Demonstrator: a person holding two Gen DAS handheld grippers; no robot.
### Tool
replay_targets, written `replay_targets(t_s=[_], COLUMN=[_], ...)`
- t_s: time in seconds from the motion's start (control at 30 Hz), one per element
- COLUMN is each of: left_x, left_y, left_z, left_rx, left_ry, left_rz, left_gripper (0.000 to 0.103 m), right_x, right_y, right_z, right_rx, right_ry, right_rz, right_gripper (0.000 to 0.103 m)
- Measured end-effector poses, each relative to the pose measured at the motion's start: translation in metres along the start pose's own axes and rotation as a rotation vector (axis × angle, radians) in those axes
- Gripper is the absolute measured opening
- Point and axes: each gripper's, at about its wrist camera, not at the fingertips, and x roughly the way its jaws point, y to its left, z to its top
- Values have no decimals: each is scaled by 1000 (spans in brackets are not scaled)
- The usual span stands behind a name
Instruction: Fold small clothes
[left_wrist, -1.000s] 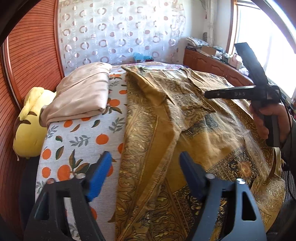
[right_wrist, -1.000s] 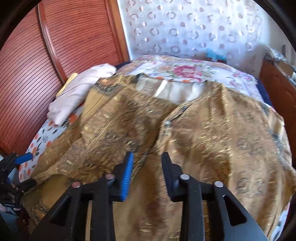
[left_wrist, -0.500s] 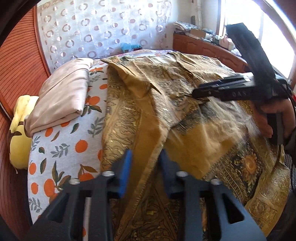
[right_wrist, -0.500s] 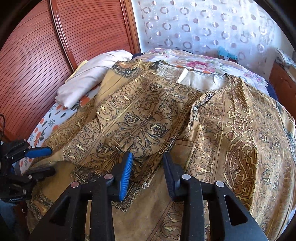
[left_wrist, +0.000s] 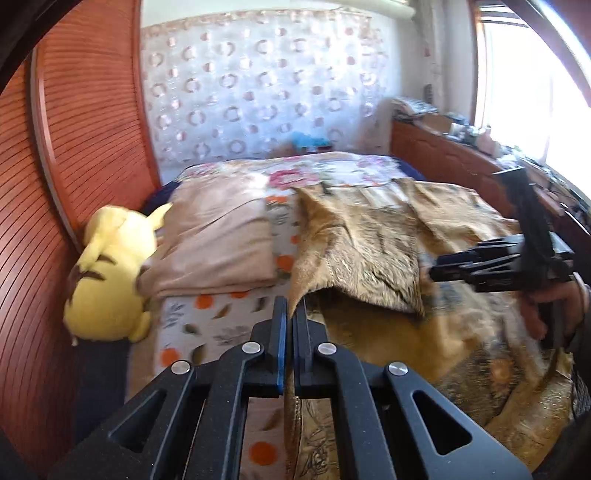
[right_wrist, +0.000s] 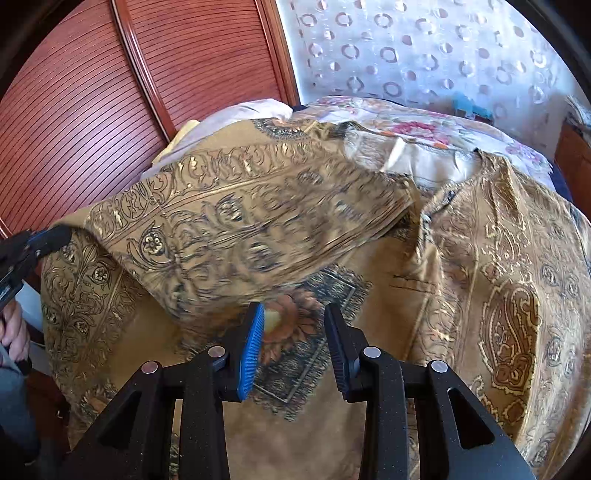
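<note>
Left gripper (left_wrist: 290, 317) fingers narrow, pinching gold patterned garment (right_wrist: 480, 280) edge between pads. Right gripper (right_wrist: 293, 325) fingers wide, empty, garment beneath tips.

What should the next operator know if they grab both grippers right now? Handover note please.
Left gripper: shut on the side edge of the gold patterned garment, lifting it.
Right gripper: open, holds nothing, over the garment's middle.
Garment lies spread on the bed, beside a folded beige cloth and a yellow plush.
Done: the left side panel is raised and partly turned inward.
Left: lay that fold flat, fold the other side, then fold lengthwise.
</note>
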Motion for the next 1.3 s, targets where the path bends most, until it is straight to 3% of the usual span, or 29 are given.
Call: replay_targets(t_s=[0.43, 0.7, 0.73, 0.77, 0.87, 0.93, 0.97, 1.07, 1.13, 1.17, 1.27, 1.3], left_x=[21, 40, 41, 42, 45, 47, 47, 44, 36, 31, 20, 17], left_y=[21, 27, 27, 28, 30, 31, 31, 29, 26, 23, 18, 18], left_z=[-25, -39, -40, -42, -47, -49, -48, -44, -41, -38, -32, -29], left_rx=[-54, -64, -68, -72, -78, -87, -93, -102, -91, -78, -52, -43], left_ry=[59, 104, 109, 112, 119, 118, 117, 109, 92, 81, 49, 36], left_rz=[6, 23, 27, 28, 30, 21, 17, 11, 16, 24, 30, 25], left_gripper=[4, 4, 4, 4, 4, 4, 4, 4, 4, 9, 44, 48], right_x=[25, 60, 62, 61, 33, 10, 6, 26, 40, 45, 48, 46], right_y=[-26, -27, -22, -17, -2, 0, -2, -5, -3, -3, -7, -9], right_z=[35, 63, 66, 68, 70, 67, 66, 63, 60, 58, 54, 52], right_rx=[77, 77, 59, 31, -27, 2, 30, 35, -2, -5, 15, 16], right_ry=[-49, -24, -23, -36, -158, -216, -214, -101, -72, -59, -59, -70], right_rz=[-77, -124, -133, -138, -115, -121, -142, -178, -202, -207, -186, -180], right_gripper=[35, 34, 14, 7, 7, 7, 7, 7, 17, 20, 31, 35])
